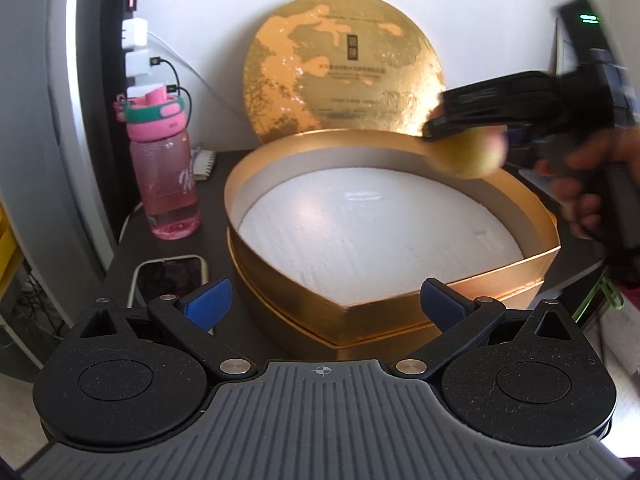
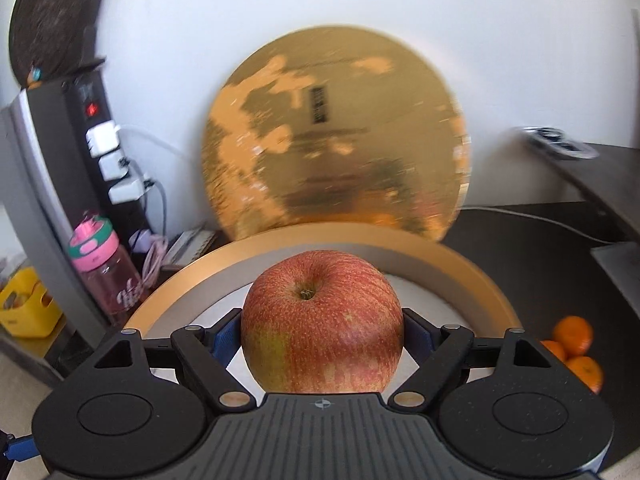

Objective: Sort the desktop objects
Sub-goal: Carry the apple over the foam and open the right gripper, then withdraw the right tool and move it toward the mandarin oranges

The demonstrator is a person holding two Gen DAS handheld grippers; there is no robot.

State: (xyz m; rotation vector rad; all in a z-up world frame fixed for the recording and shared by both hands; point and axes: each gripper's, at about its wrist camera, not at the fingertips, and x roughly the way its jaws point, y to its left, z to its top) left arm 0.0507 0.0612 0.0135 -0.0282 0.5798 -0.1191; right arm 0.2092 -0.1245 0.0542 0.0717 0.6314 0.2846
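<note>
Left hand-held gripper (image 1: 323,304): sitting at the bottom of the left wrist frame, its blue-padded fingers (image 1: 208,300) spreading wide and gripping nothing, one on each side of the near corner of the box.
Right hand-held gripper (image 2: 322,330): pressing both fingers against the sides of the apple (image 2: 322,320), which is filling the lower centre of the right wrist frame with its stem hollow facing up.
Gold box (image 1: 400,300): lying open on the dark desk (image 1: 224,168), showing a white liner (image 1: 376,232) inside and taking up the centre of the left wrist frame.
Phone (image 1: 168,280): lying flat on the desk at lower left, just beside the box.
Tangerines (image 2: 576,348): clustering at the lower right of the right wrist frame, next to the box rim.
Apple in the left wrist view (image 1: 468,152): hanging, blurred, over the far right rim of the box, with a person's hand (image 1: 584,184) holding the right hand-held gripper at the right edge.
Pink bottle (image 1: 168,168): standing upright at left, apart from the box.
Round gold lid (image 1: 344,68): leaning upright against the white wall behind the box, at upper centre.
Power strip (image 1: 134,52): running up the upper left, with white chargers plugged in.
</note>
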